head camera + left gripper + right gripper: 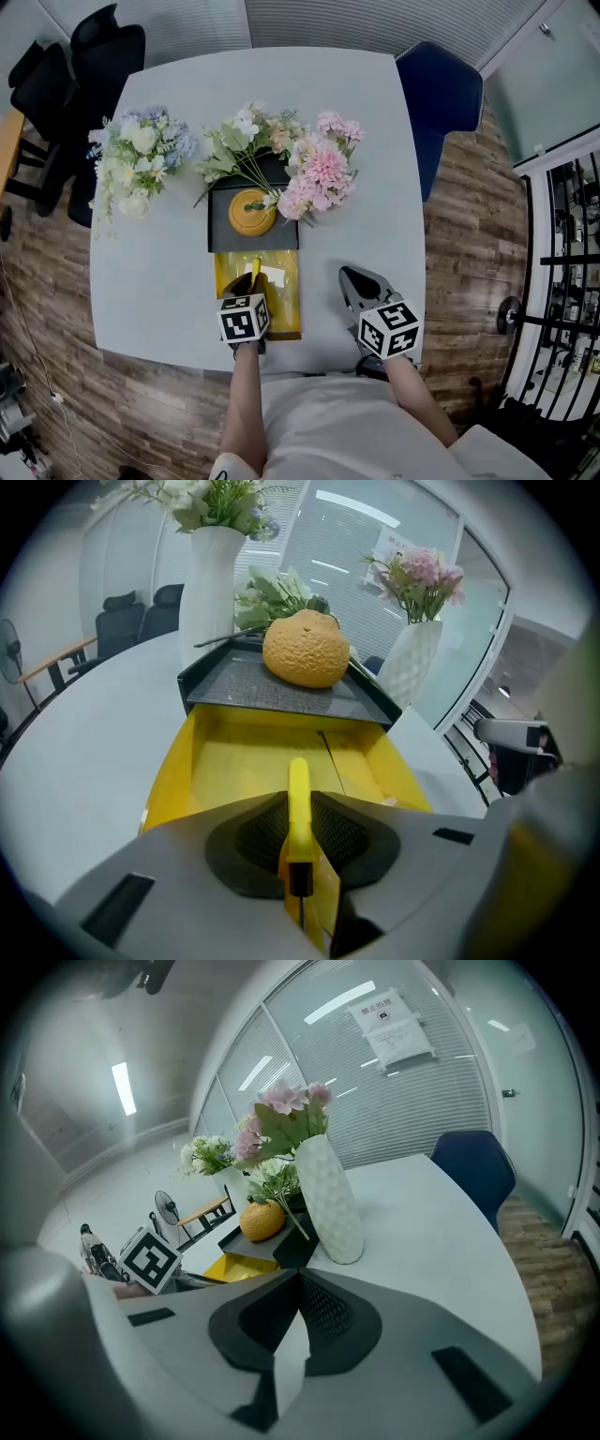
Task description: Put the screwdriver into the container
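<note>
**Head view:** The left tool (250, 281) hangs over the yellow container (292, 323), clenched on the screwdriver (255, 268), whose yellow handle pokes toward the container's far end. The right tool (351, 278) rests on the tabletop (150, 281) to the right of the container, apart from it. The container's near end sits close to the tabletop's edge, so I would lower the screwdriver straight down, not sweep it.

**Left gripper view:** The left tool (298, 799) has its pads on both sides of the screwdriver (298, 822), above the container's (176, 761) bare floor. It probably pays to let go only once the screwdriver is low and lying along the container. A black tray (272, 694) butts the container's far end, so there is little room that way.

**Right gripper view:** The right tool (300, 1277) is closed and empty. The container (232, 1266) lies to its left, with open tabletop between them.
</note>
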Action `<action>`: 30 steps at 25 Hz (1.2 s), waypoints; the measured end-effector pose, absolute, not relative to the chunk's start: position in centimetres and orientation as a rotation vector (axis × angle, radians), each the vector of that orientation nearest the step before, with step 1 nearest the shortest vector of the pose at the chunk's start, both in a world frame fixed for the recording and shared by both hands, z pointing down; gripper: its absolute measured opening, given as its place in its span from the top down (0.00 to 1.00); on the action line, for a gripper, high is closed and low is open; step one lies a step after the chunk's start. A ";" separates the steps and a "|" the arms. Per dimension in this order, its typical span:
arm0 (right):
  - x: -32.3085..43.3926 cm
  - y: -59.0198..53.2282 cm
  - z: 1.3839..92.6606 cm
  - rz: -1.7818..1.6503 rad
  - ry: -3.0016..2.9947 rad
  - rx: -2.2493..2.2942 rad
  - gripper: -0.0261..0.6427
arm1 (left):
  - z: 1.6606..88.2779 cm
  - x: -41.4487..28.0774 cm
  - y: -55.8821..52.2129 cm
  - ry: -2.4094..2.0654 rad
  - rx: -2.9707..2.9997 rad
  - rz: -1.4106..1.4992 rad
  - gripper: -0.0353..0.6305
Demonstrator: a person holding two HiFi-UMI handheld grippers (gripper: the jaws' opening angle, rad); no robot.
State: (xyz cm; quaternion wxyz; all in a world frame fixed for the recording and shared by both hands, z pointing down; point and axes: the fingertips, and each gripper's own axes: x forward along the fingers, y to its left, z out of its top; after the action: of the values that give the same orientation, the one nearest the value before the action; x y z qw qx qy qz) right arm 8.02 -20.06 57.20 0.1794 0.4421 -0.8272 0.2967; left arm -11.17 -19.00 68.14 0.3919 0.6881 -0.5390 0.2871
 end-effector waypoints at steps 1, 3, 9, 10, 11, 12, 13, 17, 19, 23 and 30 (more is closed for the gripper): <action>8.0 -20.1 57.2 0.838 -2.339 1.251 0.94 | 68.1 -11.1 -19.0 -1.369 1.749 0.731 0.83; 8.0 -20.0 57.1 0.837 -2.340 1.252 0.94 | 68.1 -11.0 -19.0 -1.369 1.752 0.735 0.81; 8.0 -19.9 56.8 0.833 -2.346 1.253 0.94 | 67.9 -10.7 -18.9 -1.368 1.760 0.738 0.77; 8.1 -19.8 56.7 0.832 -2.347 1.254 0.94 | 67.9 -10.7 -19.0 -1.370 1.761 0.737 0.76; 8.1 -19.8 56.7 0.830 -2.347 1.256 0.94 | 67.8 -10.8 -19.0 -1.373 1.763 0.734 0.75; 8.2 -19.8 56.6 0.829 -2.348 1.258 0.94 | 67.7 -10.8 -19.0 -1.376 1.765 0.731 0.75; 8.2 -19.8 56.5 0.827 -2.350 1.260 0.94 | 67.5 -10.9 -19.1 -1.380 1.767 0.728 0.75; 8.2 -19.6 56.1 0.815 -2.359 1.262 0.94 | 66.5 -11.2 -19.2 -1.399 1.780 0.707 0.74; 8.1 -19.5 55.9 0.804 -2.366 1.263 0.94 | 65.9 -11.3 -19.3 -1.409 1.793 0.697 0.74; 7.8 -19.4 55.0 0.777 -2.390 1.262 0.94 | 64.1 -11.5 -19.4 -1.434 1.827 0.670 0.74; 7.0 -19.0 53.1 0.727 -2.441 1.258 0.94 | 60.9 -11.5 -18.9 -1.467 1.883 0.611 0.74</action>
State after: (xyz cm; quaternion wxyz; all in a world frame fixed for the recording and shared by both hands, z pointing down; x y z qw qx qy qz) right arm 6.98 -18.97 53.07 0.1498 0.4378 -0.8496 0.2531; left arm -11.49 -18.86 60.92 0.3324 0.7209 -0.5615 0.2338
